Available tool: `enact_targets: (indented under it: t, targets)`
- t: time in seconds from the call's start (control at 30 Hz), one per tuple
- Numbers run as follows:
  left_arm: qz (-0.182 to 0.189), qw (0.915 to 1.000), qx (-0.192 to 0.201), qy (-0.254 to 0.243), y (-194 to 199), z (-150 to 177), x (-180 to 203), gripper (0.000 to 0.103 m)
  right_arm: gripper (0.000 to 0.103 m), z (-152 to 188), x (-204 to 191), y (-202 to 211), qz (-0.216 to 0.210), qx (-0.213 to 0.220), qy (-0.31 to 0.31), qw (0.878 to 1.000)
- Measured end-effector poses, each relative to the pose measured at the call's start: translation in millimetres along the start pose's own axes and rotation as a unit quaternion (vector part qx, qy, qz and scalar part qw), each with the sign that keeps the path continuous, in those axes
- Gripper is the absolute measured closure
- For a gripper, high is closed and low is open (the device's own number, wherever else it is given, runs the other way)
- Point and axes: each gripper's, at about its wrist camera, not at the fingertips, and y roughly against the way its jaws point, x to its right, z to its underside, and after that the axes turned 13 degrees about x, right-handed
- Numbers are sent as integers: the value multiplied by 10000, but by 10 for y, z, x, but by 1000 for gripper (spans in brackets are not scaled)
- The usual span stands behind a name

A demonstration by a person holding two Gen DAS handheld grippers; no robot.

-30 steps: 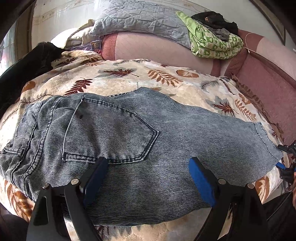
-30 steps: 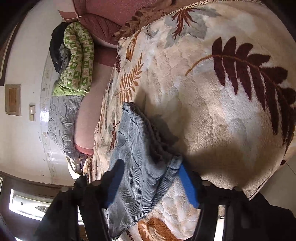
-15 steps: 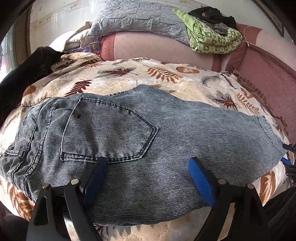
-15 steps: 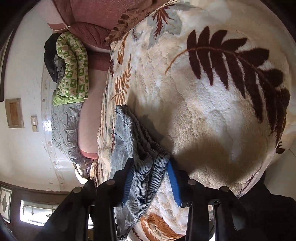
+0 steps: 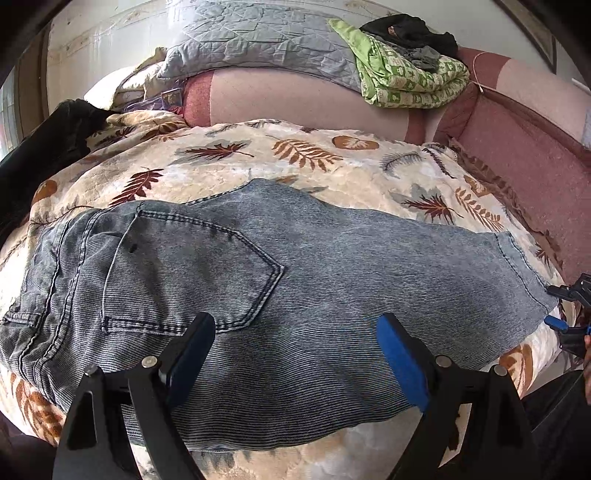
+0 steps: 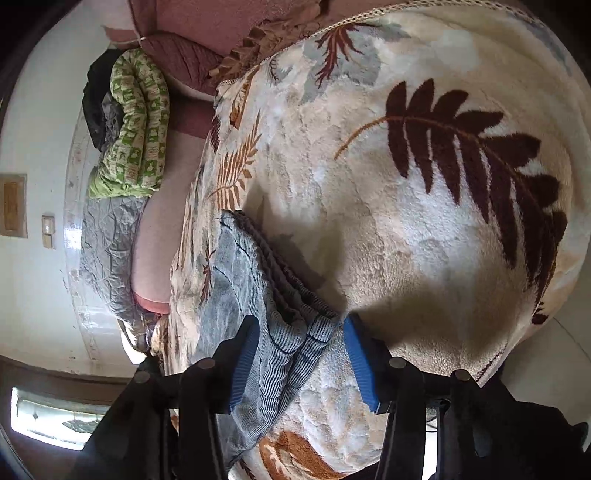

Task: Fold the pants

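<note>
Grey-blue jeans (image 5: 295, 288) lie folded lengthwise on a leaf-print blanket (image 5: 332, 166), waistband at the left, leg hems at the right. My left gripper (image 5: 295, 354) is open, hovering over the jeans' near edge just below the back pocket (image 5: 192, 269). My right gripper (image 6: 299, 354) is open around the stacked leg hems (image 6: 291, 332), which bunch between its blue pads without being clamped. It also shows in the left wrist view (image 5: 569, 314) at the hem corner.
A grey quilt (image 5: 266, 40), a green patterned blanket (image 5: 410, 81) and dark clothes (image 5: 406, 29) are piled at the back on a pink sofa back (image 5: 295, 99). A dark garment (image 5: 44, 147) lies at the left. The blanket edge drops off on the near side.
The right gripper's jaws narrowed around the hems half a second ago and have now opened wider again. The left gripper rose slightly and stayed open.
</note>
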Motion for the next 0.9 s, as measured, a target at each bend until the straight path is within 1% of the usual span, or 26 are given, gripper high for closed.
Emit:
enact_targets:
  t: [0.07,0.13,0.2,0.33,0.43,0.53,0.57,0.67,0.7,0.73,0.77,0.8,0.83,0.87,0.9]
  targets:
    - [26,10000,47,-63,10,-36,74,14,52,9,-12,-20,-34,16,50,10000]
    - [79,9999,28,-87,-4,-66,149,14,73,23,-15,-26,-10,55,143,9999]
    - [131,9998,23,-150,-17,-90,247,14,74,46,-34,-13,7,141,249,9996]
    - [244,9990,13,-377,-61,-154,502,14,80,76,-76,54,-166,323,480,9982]
    - [371,9987,-90,-344,-144,-223,711,14,81,96,-137,99,-269,449,722,9960]
    - [554,9980,-145,-284,-229,-311,966,14,81,95,-146,100,-335,464,758,9955]
    - [509,9979,-197,-344,-281,-332,1068,14,81,92,-144,98,-350,458,753,9955]
    - [115,9963,-546,-653,-573,-309,1332,14,81,94,-157,106,-383,471,819,9948]
    - [-13,9931,-867,-786,-738,-248,1401,14,81,96,-160,111,-405,474,835,9946]
    - [-112,9840,-1447,-1034,-953,-135,1474,14,81,95,-158,117,-434,479,836,9944]
    - [-257,9791,-1555,-1289,-1038,-74,1526,9,81,94,-160,120,-461,473,843,9942]
    - [-342,9816,-1280,-1377,-985,-115,1547,6,81,95,-168,123,-483,471,873,9939]
    - [-304,9809,-1339,-1381,-964,-145,1553,6,81,95,-189,125,-475,488,945,9932]
    - [-147,9815,-1427,-1267,-944,-175,1534,6,81,101,-216,127,-457,499,1031,9924]
    - [20,9844,-1383,-1088,-897,-208,1495,6,82,111,-243,124,-434,495,1112,9916]
